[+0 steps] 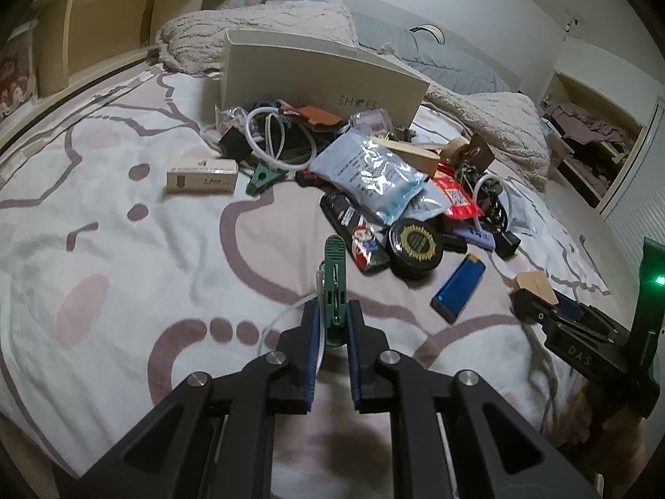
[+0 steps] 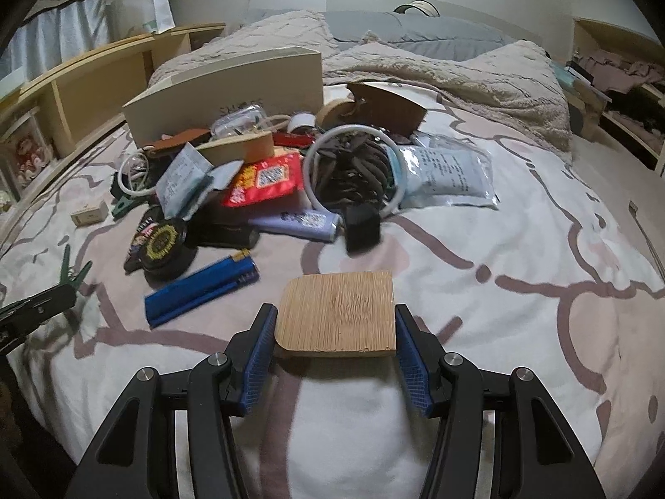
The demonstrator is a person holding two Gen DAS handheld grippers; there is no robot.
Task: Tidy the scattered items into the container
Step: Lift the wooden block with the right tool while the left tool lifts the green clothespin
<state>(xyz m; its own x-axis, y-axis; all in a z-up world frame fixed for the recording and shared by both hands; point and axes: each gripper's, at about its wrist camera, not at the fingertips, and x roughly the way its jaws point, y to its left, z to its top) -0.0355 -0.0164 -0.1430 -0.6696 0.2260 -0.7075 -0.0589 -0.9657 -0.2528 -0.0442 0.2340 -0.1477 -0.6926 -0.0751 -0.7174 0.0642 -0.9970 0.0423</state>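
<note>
Two items lifted and ready: green clothes peg (image 1: 335, 291) pinched between the nearly closed jaws of the left gripper (image 1: 334, 324), bamboo coaster (image 2: 337, 315) clamped by its side edges in the half-spread right gripper (image 2: 336, 332). Next, likely a carry over the clutter pile to the cream shoebox (image 1: 320, 72) standing at the far side of the bed, then release inside.
</note>
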